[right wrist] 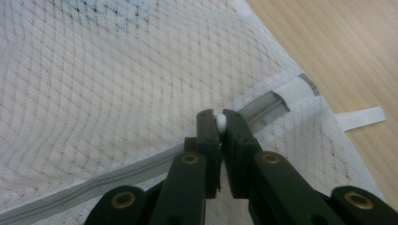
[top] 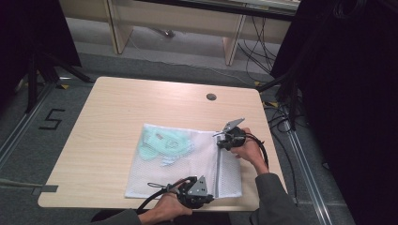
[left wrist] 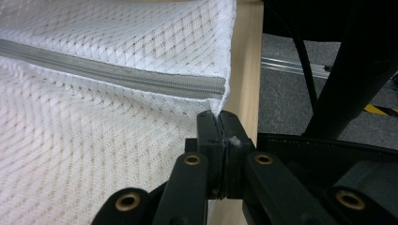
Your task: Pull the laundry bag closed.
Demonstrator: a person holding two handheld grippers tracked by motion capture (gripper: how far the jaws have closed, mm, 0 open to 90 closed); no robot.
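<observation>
A white mesh laundry bag point(top: 178, 164) lies flat on the wooden table point(top: 112, 117), with a pale green garment point(top: 164, 144) inside it. A grey zipper point(top: 217, 164) runs along the bag's right side. My left gripper point(top: 212, 197) is at the near end of the zipper point(left wrist: 117, 72), shut on the bag's edge point(left wrist: 220, 105). My right gripper point(top: 220, 140) is at the far end, shut on the small white zipper pull point(right wrist: 219, 122). The zipper point(right wrist: 94, 187) looks closed behind the pull, with a short stretch ahead of it.
A round cable hole point(top: 211, 96) sits in the table near its far edge. A white fabric loop point(right wrist: 361, 117) sticks out from the bag's corner. Black stands point(top: 37, 70) and cables point(top: 281, 117) flank the table on the floor.
</observation>
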